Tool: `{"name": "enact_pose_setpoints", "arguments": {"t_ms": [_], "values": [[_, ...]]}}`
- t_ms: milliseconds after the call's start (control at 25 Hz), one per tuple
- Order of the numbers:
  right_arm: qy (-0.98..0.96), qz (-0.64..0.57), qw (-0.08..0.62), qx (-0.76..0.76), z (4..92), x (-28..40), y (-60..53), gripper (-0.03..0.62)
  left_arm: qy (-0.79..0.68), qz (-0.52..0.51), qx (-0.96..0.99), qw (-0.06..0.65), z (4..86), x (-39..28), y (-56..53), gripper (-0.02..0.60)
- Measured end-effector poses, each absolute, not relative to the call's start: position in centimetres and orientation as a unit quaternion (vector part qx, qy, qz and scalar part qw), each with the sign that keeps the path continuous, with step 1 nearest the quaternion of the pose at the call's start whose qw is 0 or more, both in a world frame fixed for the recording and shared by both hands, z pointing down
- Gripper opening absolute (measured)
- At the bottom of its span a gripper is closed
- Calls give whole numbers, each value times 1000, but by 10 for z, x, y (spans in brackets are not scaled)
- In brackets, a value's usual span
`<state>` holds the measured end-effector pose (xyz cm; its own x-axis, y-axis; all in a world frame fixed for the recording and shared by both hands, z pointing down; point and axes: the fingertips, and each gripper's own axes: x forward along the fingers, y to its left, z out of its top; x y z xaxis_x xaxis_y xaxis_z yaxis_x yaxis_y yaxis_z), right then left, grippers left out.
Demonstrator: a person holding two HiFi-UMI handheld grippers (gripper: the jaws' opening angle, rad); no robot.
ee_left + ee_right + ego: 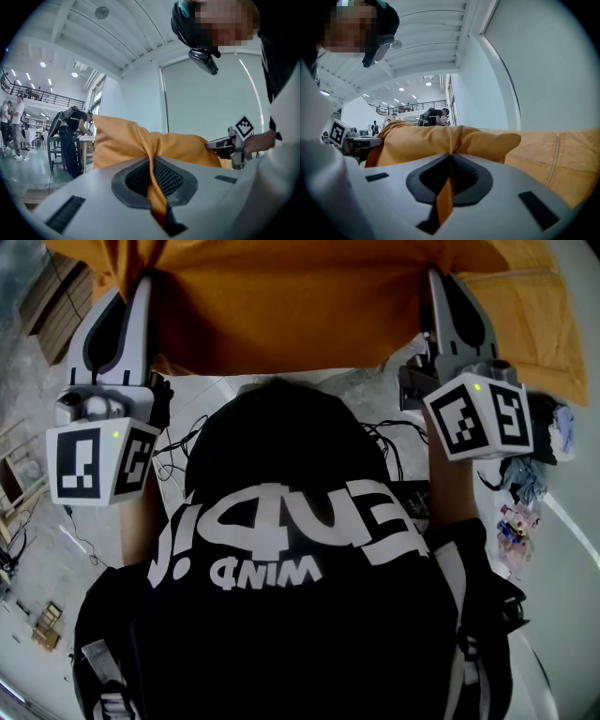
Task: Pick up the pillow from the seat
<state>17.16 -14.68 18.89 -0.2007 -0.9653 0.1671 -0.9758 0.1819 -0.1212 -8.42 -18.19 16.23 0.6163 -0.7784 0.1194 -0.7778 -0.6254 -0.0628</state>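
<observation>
Where the ribbed black pads meet, we enter first the left gripper (151, 163): jaws closed to a slit, with a thin fold of the orange pillow (123, 139) pinched between them.

Right gripper (450, 161): jaws likewise closed, with a strip of the same fabric clamped between the pads and running down the gap.

Pillow: bunched at each pinch and stretched between the two grippers, one at each end. In the head view it fills the top of the frame, in front of the person and past a white tabletop (217, 392). We cannot tell whether it touches a seat.

Orange fabric (565, 159): to the right of the right gripper, with a stitched seam. We cannot tell whether it belongs to the pillow.

Left cube (99, 463) and right cube (480, 418): black-and-white markers, a small green light on each.

Black top (281, 615): white lettering, fills the lower head view.

Cables (176, 454): dark, loose on the tabletop just beside the left cube.

Small coloured items (520, 512): at the right edge, too small for us to name.

Background, left gripper view: a person (71, 136) in dark clothes bent over a table, and a railing (40, 96) on an upper level under ceiling lights.
</observation>
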Motion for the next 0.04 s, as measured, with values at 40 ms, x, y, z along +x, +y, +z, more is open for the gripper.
{"name": "enact_pose_setpoints", "arguments": {"t_ms": [40], "values": [[-768, 101, 26, 632, 189, 171, -147, 27, 433, -68, -899, 2, 163, -84, -182, 15]]}}
